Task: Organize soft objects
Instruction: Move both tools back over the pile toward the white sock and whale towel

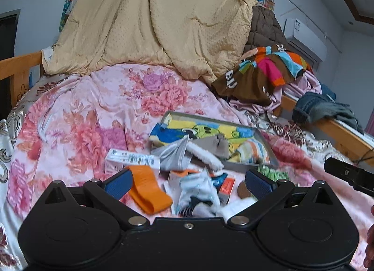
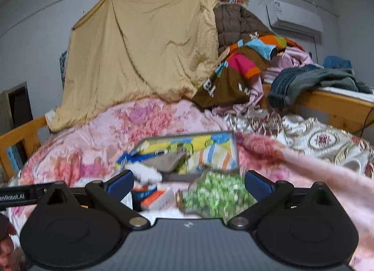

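Here a bed (image 1: 70, 112) fills both views, spread with a pink floral quilt (image 1: 98, 107) over a white and maroon patterned cover (image 2: 322, 140). Its wooden frame (image 2: 327, 105) shows at both sides. A tan blanket (image 1: 163, 18) hangs at the far end against a pale grey wall, with an air conditioner (image 2: 294, 18) mounted high to the right. Beside the blanket are heaped a brown quilted coat (image 2: 236, 21), a striped brown garment (image 1: 261, 70) and jeans (image 2: 303, 79).

On the quilt, a shallow grey tray (image 1: 266, 144) holds colourful folded cloths. In front of it lies a loose scatter: an orange strap (image 1: 147, 189), white socks (image 1: 198, 189), a white barcoded box (image 1: 133, 157) and a green-patterned bundle (image 2: 215, 191).

The left gripper (image 1: 187, 182) stands wide apart above the scatter, pressing on nothing. The right gripper (image 2: 187, 182) is likewise wide, the green bundle lying between its fingers but not pinched.
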`<state>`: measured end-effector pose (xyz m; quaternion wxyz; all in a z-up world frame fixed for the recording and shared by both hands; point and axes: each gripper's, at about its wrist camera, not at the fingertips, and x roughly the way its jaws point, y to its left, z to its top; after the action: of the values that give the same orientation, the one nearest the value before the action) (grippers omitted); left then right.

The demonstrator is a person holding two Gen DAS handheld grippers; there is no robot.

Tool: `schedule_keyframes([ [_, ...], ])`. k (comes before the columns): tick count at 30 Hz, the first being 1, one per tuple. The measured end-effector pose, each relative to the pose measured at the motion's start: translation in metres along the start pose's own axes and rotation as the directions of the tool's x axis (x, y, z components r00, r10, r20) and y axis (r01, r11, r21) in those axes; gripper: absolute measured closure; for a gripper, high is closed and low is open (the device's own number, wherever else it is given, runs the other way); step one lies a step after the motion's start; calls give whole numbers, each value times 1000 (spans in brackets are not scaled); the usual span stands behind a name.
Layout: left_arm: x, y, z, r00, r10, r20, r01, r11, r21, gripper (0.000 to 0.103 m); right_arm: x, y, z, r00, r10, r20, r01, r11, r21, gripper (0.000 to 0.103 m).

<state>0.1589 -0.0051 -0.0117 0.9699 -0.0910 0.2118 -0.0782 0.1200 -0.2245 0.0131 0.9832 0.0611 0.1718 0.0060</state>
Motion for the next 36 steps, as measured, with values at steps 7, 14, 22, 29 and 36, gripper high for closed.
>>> schedule_keyframes([
  [7,-3,6,-25,1000,-17,-18,19,997,69,1,-2,3,-21,996,-5,-86,8,1000,26,0],
  [14,2,13,-49,997,-29,-76,36,994,100,1,7,6,-31,988,17,-152,-14,1000,20,0],
  [22,10,17,-59,991,-48,-124,67,987,149,1,19,10,-38,974,31,-226,-31,1000,4,0],
  [29,19,24,-59,987,-72,-144,95,983,158,1,29,14,-42,958,39,-283,-43,999,-5,0],
  [36,34,24,-56,975,-144,-169,178,962,207,1,40,16,-47,945,39,-325,-43,999,-7,0],
])
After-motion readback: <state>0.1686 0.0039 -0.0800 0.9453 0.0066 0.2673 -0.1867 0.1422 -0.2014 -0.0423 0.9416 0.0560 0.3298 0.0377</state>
